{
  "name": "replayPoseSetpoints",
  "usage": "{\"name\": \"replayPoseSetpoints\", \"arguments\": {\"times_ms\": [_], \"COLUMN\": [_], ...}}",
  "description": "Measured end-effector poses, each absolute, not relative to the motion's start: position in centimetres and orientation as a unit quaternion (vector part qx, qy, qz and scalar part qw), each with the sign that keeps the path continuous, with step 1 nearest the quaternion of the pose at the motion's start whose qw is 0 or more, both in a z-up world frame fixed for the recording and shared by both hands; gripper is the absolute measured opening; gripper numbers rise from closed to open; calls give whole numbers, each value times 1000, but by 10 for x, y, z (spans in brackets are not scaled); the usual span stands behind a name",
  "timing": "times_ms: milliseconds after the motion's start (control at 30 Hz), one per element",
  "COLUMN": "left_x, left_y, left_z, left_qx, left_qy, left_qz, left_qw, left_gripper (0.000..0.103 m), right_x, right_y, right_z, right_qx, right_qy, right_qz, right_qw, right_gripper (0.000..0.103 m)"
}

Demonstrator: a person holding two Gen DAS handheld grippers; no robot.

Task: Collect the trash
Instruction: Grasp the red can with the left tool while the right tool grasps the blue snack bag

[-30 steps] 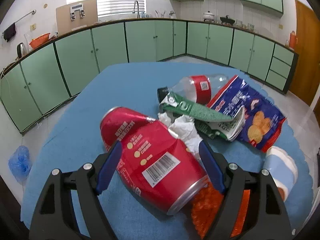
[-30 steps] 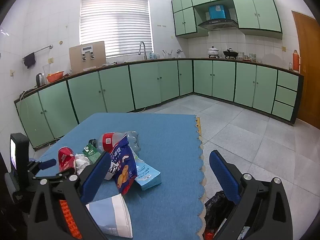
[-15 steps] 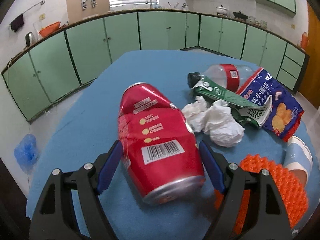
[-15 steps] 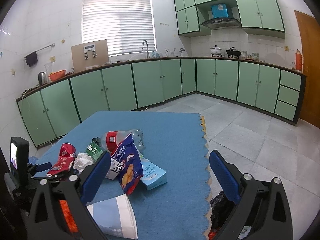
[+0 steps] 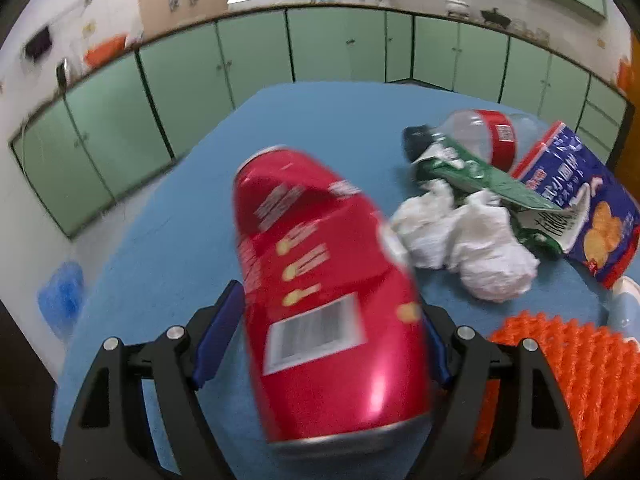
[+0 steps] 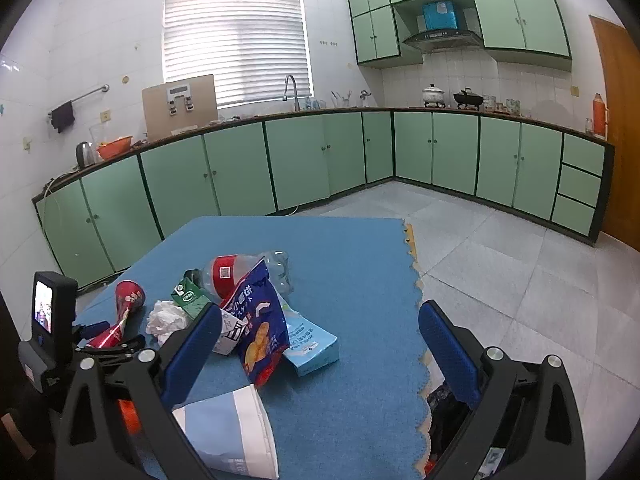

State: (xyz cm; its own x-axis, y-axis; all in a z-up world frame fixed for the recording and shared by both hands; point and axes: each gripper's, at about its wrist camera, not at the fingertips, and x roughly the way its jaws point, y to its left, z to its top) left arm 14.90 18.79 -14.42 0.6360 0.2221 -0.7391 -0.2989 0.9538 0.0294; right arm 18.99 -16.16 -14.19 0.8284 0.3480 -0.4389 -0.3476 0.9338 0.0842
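Note:
My left gripper [image 5: 324, 336] is shut on a dented red can [image 5: 324, 280] and holds it tilted up off the blue table [image 5: 320, 120]; the can also shows in the right wrist view [image 6: 120, 316]. Beside it lie crumpled white tissue [image 5: 472, 248], a green carton [image 5: 480, 176], a clear plastic bottle with a red label [image 5: 480, 136] and a blue chip bag [image 5: 580, 204]. My right gripper [image 6: 320, 344] is open and empty above the table's near right edge, over a blue and white paper cup [image 6: 232, 432] and a light blue box [image 6: 308, 340].
An orange spiky mat [image 5: 560, 380] lies at my left gripper's right. A black trash bag [image 6: 448, 412] sits on the floor below the table's right edge. Green cabinets [image 6: 320, 160] line the walls. A blue bag [image 5: 60, 292] lies on the floor at left.
My left gripper closed on the red can and lifted it, tilting its far end upward. My right gripper stayed open and barely moved.

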Motion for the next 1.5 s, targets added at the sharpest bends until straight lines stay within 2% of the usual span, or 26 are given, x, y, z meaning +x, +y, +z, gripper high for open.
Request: {"name": "replayPoseSetpoints", "arguments": {"times_ms": [233, 400, 633, 833, 967, 1133, 1333, 1433, 1500], "left_x": [138, 132, 130, 132, 134, 138, 146, 148, 149], "left_y": [206, 207, 202, 188, 187, 183, 195, 200, 203], "left_z": [-139, -125, -118, -111, -112, -113, -122, -128, -129], "left_qx": [-88, -100, -118, -105, -96, -82, -99, -105, -104], "left_qy": [381, 354, 337, 322, 316, 315, 336, 340, 342], "left_qz": [142, 132, 117, 103, 101, 110, 124, 127, 127], "left_qw": [909, 921, 927, 935, 938, 939, 928, 926, 925], "left_gripper": [66, 46, 37, 29, 24, 23, 31, 29, 26], "right_x": [191, 192, 194, 207, 218, 230, 243, 247, 250], "right_y": [-155, -149, -142, -134, -124, -118, -116, -115, -113], "right_z": [-145, -148, -149, -154, -166, -181, -190, -192, -194], "right_qx": [-6, -8, -15, -17, -26, -22, -8, -3, 1], "right_qy": [233, 240, 243, 254, 269, 297, 323, 334, 343], "right_qz": [190, 197, 206, 214, 221, 232, 249, 259, 269], "right_qw": [954, 951, 948, 943, 937, 926, 913, 906, 900], "right_gripper": [97, 96, 95, 88, 82, 71, 60, 53, 41]}}
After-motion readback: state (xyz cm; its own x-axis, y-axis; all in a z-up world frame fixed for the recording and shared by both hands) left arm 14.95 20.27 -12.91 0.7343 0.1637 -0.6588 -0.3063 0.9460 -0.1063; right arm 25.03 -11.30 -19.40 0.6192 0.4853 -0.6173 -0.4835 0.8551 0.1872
